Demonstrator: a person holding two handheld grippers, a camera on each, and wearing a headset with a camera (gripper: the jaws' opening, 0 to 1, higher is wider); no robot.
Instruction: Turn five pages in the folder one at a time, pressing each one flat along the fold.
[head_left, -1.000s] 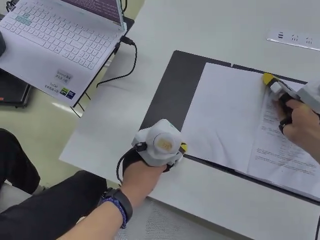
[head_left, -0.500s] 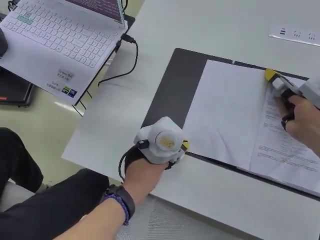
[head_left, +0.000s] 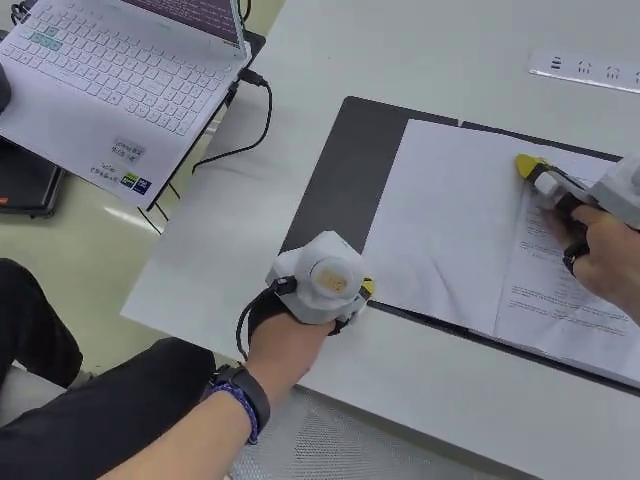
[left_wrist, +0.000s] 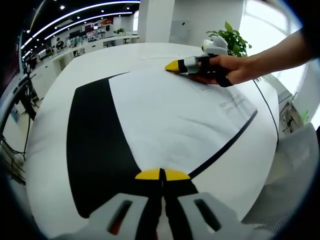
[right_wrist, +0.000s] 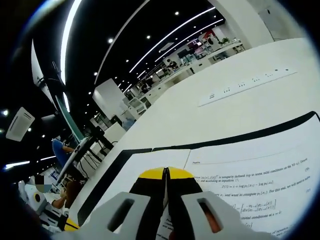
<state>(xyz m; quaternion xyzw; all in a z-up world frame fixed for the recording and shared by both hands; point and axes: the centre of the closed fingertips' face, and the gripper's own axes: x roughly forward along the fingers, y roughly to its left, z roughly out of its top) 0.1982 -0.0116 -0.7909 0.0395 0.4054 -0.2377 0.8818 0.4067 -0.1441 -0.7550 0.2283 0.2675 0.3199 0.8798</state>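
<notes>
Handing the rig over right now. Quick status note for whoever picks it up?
Left gripper: shut, empty, tips at the folder's near edge.
Right gripper: shut, empty, tips on the fold near its far end, between the turned page and the printed page.
Done: one turned page lies blank side up on the left; count so far cannot be told.
Left: press along the fold, then turn the remaining pages.

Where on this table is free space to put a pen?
Bare tabletop lies between the laptop and the power strip, above the folder. More lies along the folder's near edge. Crowded: the fold, by the right tool.
</notes>
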